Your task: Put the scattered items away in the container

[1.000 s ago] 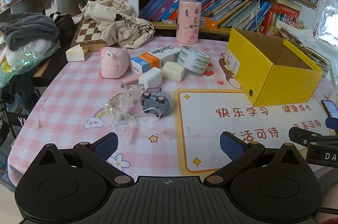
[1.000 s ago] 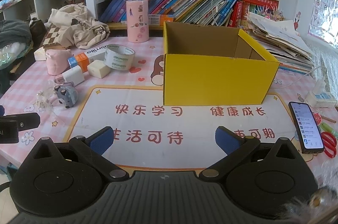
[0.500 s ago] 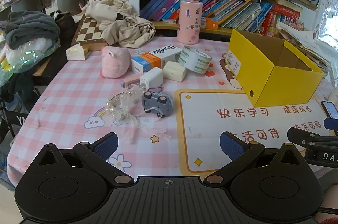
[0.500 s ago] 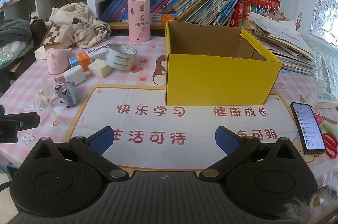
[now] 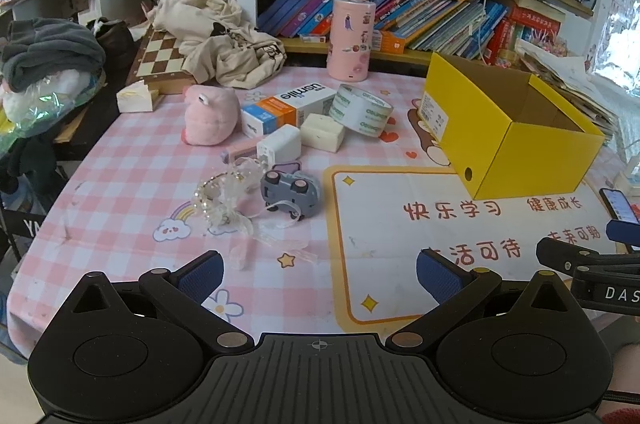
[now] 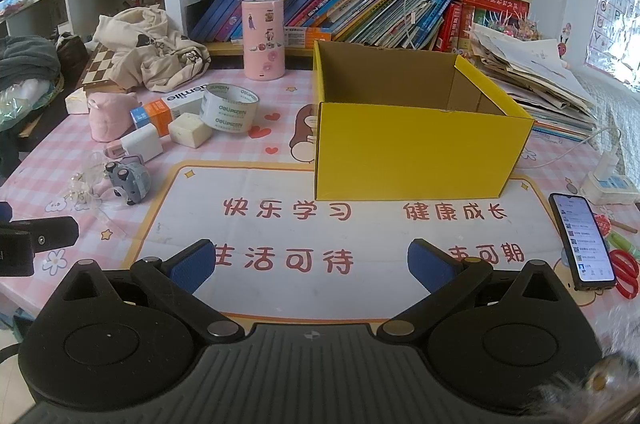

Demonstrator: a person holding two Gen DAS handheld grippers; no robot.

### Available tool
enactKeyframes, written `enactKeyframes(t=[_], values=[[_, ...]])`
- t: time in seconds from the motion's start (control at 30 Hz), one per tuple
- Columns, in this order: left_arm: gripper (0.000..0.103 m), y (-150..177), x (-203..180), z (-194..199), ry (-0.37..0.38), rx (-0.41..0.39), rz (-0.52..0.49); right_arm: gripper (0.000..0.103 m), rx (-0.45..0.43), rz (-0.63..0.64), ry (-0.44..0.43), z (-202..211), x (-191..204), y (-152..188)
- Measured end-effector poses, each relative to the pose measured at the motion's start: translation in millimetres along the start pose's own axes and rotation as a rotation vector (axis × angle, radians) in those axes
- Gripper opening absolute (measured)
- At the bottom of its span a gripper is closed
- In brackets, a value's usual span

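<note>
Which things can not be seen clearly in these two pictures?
- Yellow box floor: right wrist view, hidden by its front wall.
- Box's far side: left wrist view, unseen.
- Phone: left wrist view, cut off by the edge.
- Clear plastic bits: left wrist view, too transparent to identify.

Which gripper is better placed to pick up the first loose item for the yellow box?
Probably the left gripper: open, and the toy car and charger lie ahead of it. The right gripper, also open, faces the yellow box, with those items off to its left.
</note>
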State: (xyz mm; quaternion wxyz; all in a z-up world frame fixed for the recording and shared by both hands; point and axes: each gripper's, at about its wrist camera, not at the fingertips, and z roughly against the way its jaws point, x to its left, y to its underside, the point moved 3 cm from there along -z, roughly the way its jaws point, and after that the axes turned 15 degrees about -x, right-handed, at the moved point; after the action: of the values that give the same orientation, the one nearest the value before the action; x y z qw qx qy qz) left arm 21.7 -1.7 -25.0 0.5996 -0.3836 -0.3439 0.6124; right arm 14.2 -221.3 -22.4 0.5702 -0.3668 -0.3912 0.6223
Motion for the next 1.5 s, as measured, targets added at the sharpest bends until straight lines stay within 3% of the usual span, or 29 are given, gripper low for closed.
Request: enactKeyframes(t=[0.77,1.5], values=[[0.103,-4.9,6.5,-0.4,0.087,-0.002,0.07,0.103,0.003,0.013,-0.015,1.8,3.5,0.0],[0.103,-5.7,0.5,-1.4,0.08,-0.004,0.001,0.103,-0.006,0.034,-0.018,5.4,9.4,-0.5]])
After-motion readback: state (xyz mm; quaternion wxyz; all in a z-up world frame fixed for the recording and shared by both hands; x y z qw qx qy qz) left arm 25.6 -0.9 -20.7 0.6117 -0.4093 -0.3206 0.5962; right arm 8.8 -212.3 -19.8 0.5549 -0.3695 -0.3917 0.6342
